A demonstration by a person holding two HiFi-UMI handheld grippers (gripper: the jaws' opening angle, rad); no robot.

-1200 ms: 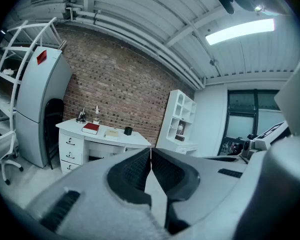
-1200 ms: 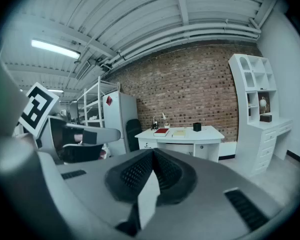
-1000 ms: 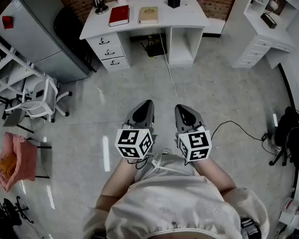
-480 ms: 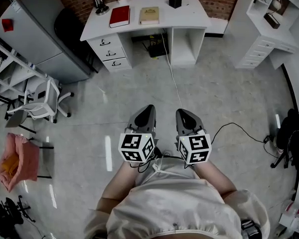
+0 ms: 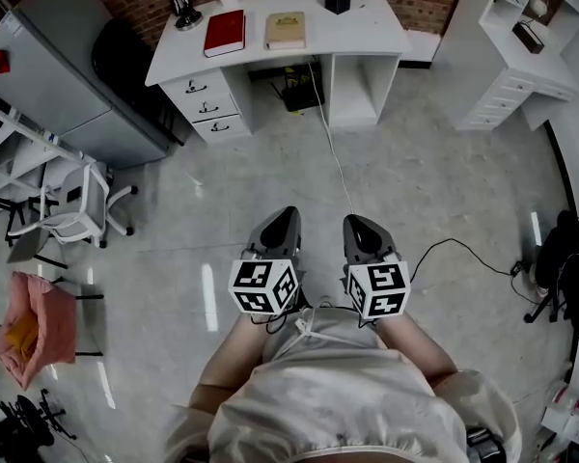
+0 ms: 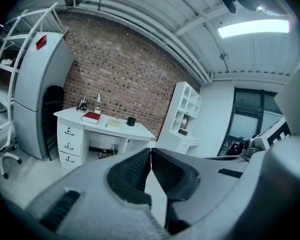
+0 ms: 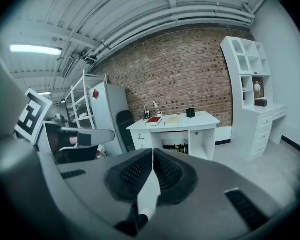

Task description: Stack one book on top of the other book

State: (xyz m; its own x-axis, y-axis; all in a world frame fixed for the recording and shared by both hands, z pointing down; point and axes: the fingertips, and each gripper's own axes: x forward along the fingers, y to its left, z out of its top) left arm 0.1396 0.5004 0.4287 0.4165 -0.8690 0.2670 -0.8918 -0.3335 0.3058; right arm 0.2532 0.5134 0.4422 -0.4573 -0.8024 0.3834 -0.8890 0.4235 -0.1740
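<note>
Left tongs, right tongs: grey tapered shells, black ribbed pads. Black-and-white marker cube behind each. Cream top, white drawstring.

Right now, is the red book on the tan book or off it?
Off: the red book lies flat on the desk beside the tan book, gap between.

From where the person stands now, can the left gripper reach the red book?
Probably not yet: the left gripper is far from the red book on the desk, with floor between. Only a cable crosses that floor.
</note>
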